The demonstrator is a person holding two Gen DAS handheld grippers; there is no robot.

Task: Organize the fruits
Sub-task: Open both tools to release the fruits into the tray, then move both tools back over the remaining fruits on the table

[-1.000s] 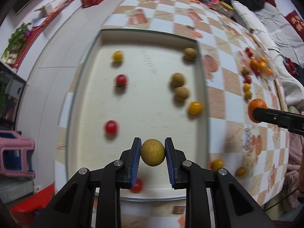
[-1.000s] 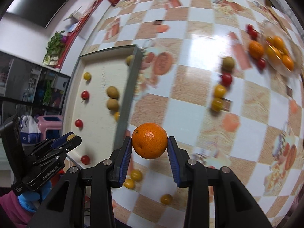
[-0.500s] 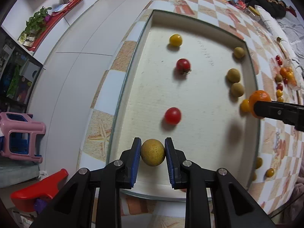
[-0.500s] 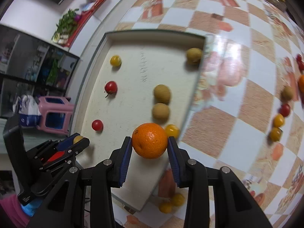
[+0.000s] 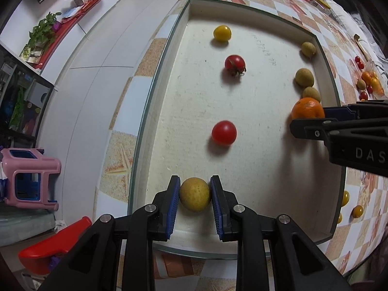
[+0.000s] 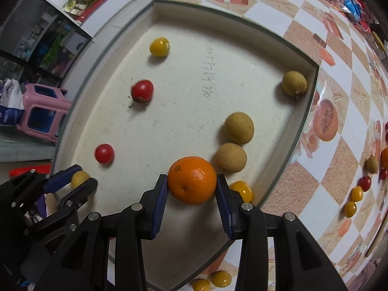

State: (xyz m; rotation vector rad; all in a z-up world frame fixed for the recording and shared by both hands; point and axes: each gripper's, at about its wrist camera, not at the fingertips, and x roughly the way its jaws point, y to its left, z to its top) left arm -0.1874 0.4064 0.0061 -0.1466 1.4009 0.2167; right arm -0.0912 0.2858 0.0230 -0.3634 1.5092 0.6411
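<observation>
A cream tray (image 5: 254, 169) with a raised rim (image 6: 300, 121) holds two red tomatoes (image 5: 223, 132), a yellow tomato (image 5: 222, 33) and three tan round fruits (image 6: 238, 128). My left gripper (image 5: 195, 197) is shut on a yellow-tan round fruit (image 5: 195, 197) low over the tray's near left corner; it also shows in the right wrist view (image 6: 80, 178). My right gripper (image 6: 192, 180) is shut on an orange (image 6: 192, 180) over the tray's right side, seen too in the left wrist view (image 5: 307, 108). A yellow tomato (image 6: 242, 189) lies just behind the orange.
The tray sits on a checkered tablecloth (image 6: 339, 121). More small fruits (image 6: 359, 189) lie on the cloth to the right, and a few yellow ones (image 6: 213, 281) lie by the tray's near corner. A pink stool (image 5: 29, 174) and red object (image 5: 53, 247) stand on the floor left.
Both grippers have moved in over the tray and come lower. The right gripper carried the orange from above the tablecloth to above the tray's right side. Both kept their fruits.
</observation>
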